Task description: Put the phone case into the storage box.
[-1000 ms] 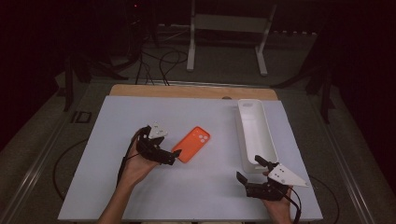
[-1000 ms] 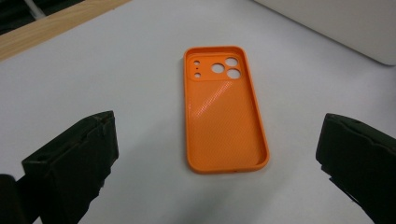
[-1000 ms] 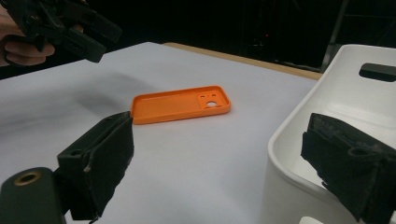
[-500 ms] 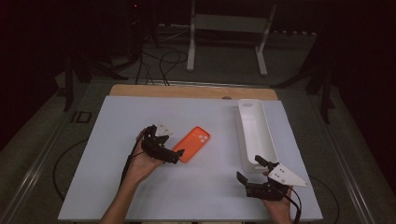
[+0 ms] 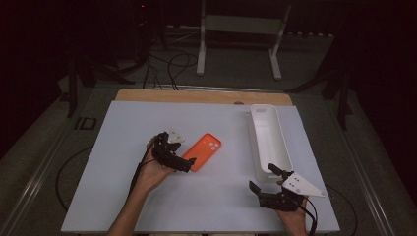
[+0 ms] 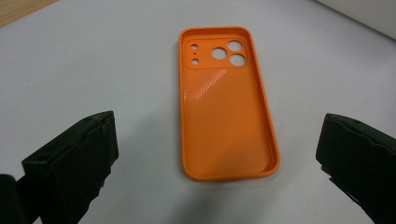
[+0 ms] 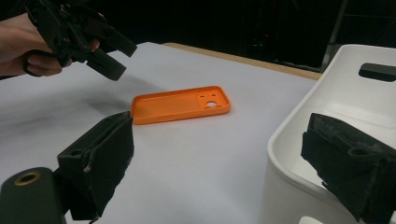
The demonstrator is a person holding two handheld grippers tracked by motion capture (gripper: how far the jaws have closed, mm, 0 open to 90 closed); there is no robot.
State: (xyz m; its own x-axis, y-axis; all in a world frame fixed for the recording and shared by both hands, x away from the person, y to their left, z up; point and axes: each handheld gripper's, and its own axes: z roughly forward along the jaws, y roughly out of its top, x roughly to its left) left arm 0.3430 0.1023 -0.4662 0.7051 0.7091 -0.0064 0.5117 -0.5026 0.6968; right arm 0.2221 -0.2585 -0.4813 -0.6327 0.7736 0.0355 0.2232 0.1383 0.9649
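Observation:
An orange phone case (image 5: 205, 150) lies hollow side up on the white table top, camera holes at its far end. My left gripper (image 5: 183, 154) hovers at the case's near left end, open. In the left gripper view the case (image 6: 226, 107) lies between and just beyond the two wide-apart jaws, and nothing is gripped. My right gripper (image 5: 263, 178) rests low near the front right of the table, open and empty, beside the near end of a long white tray (image 5: 268, 140). From the right gripper view I see the case (image 7: 180, 105), the tray wall (image 7: 299, 135) and the left gripper (image 7: 93, 42) above the table.
The white tray runs front to back on the right side, with a handle slot (image 7: 378, 71) at one end. A wooden strip (image 5: 196, 96) borders the table's far edge. Behind it stand a metal frame and cables on a dark floor.
My left gripper has crept a little to the right, closer to the orange case. The right gripper, case and tray have stayed where they were.

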